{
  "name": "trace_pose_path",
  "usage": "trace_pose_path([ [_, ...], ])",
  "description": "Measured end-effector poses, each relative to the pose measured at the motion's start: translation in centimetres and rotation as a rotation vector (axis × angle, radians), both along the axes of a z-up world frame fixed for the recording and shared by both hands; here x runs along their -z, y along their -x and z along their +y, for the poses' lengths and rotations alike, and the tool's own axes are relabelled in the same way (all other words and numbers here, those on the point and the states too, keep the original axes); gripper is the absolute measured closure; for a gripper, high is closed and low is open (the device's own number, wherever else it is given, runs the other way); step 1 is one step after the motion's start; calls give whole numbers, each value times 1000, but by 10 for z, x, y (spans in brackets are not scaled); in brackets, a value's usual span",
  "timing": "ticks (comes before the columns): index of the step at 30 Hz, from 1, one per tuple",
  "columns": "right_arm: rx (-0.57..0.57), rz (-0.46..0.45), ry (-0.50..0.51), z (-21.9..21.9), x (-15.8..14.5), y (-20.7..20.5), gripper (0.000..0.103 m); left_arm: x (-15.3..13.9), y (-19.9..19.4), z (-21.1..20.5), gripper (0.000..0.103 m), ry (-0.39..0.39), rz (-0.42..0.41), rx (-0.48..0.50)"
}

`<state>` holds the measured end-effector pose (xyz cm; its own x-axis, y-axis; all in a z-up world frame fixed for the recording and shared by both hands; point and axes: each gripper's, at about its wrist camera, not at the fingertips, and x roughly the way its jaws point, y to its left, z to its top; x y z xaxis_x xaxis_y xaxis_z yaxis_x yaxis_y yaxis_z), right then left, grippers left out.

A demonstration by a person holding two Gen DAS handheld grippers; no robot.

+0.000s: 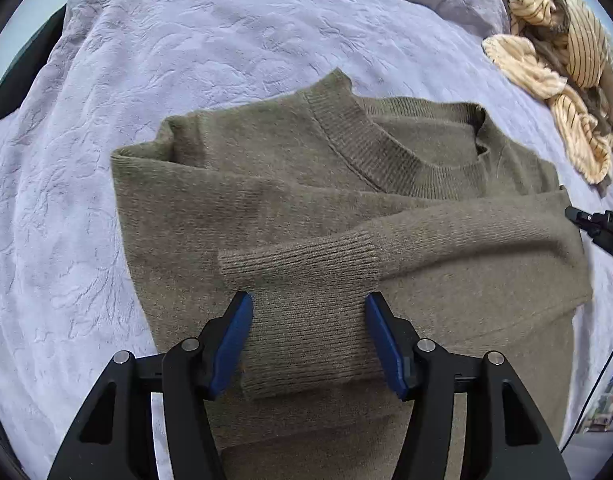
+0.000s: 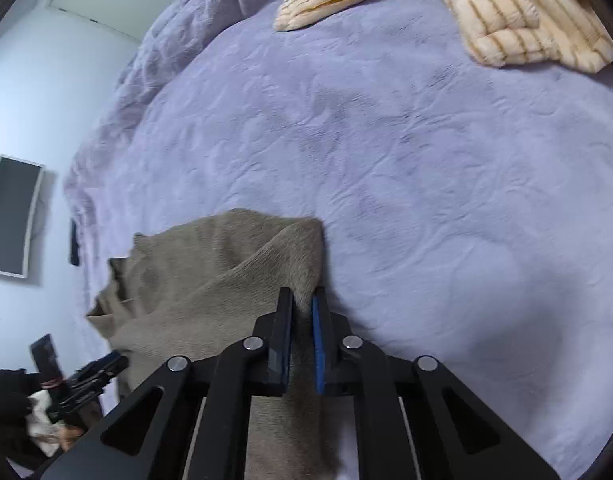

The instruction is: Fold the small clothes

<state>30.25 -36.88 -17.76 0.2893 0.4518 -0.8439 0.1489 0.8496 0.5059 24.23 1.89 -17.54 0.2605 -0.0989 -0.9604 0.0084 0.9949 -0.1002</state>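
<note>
- Left gripper (image 1: 308,300): jaws about half open, pointing steeply down over the olive sweater (image 1: 290,168). Blue pads (image 1: 234,344) stand on either side of a ribbed cuff (image 1: 302,340); can't tell whether they press it or only straddle it.
- Sweater lies flat on the lavender blanket (image 1: 106,100), right under and ahead of the left gripper, ribbed collar (image 1: 370,148) at the far end.
- Both sleeves are folded in across the chest: one runs in from the right of the left gripper, its cuff ending just ahead of the left pad; the other cuff runs down between the jaws.
- Right gripper (image 2: 302,296): jaws nearly closed, pinching a fold of the sweater's edge (image 2: 306,276). Fabric pulled up into a ridge that peaks at the fingertips and drapes away to the gripper's left.
- In the left wrist view the right gripper's black tip (image 1: 586,220) sits at the sweater's right edge, beside the sleeve fold.
- In the right wrist view the left gripper (image 2: 90,380) shows low at the left, past the sweater's far edge.
- Cream striped garment (image 2: 506,20), crumpled, well ahead of the right gripper on the blanket, apart from the sweater; ahead and right of the left gripper.
</note>
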Motion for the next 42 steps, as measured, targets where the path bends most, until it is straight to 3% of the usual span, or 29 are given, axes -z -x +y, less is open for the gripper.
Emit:
trace_pose_path([
  [4, 31, 19, 21, -3, 5, 2, 92, 1, 2, -6, 43, -48, -8, 7],
  [9, 51, -60, 48, 8, -36, 15, 91, -29, 7, 12, 43, -23, -68, -34],
  [13, -82, -116, 35, 51, -63, 24, 90, -33, -3, 20, 43, -34, -77, -28],
  [17, -174, -78, 46, 99, -45, 25, 91, -6, -13, 18, 43, -142, -22, -34],
  [20, -181, -23, 132, 116, -18, 23, 94, 1, -17, 29, 43, -91, -11, -88],
  [24, -126, -24, 155, 106, -18, 28, 93, -15, -5, 32, 43, -135, -20, -75],
  [25, -124, -25, 169, 102, -25, 33, 90, -19, 1, 32, 43, -142, -17, -63],
  [27, -132, -27, 184, 96, -34, 42, 73, -27, 15, 34, 43, -149, -1, -50],
  [29, -134, -29, 166, 89, -46, 56, 42, -33, 28, 33, 43, -142, 16, -50],
  [42, -141, 76, 96, 79, -76, 163, 32, -66, 116, 1, 43, -93, 56, -82],
])
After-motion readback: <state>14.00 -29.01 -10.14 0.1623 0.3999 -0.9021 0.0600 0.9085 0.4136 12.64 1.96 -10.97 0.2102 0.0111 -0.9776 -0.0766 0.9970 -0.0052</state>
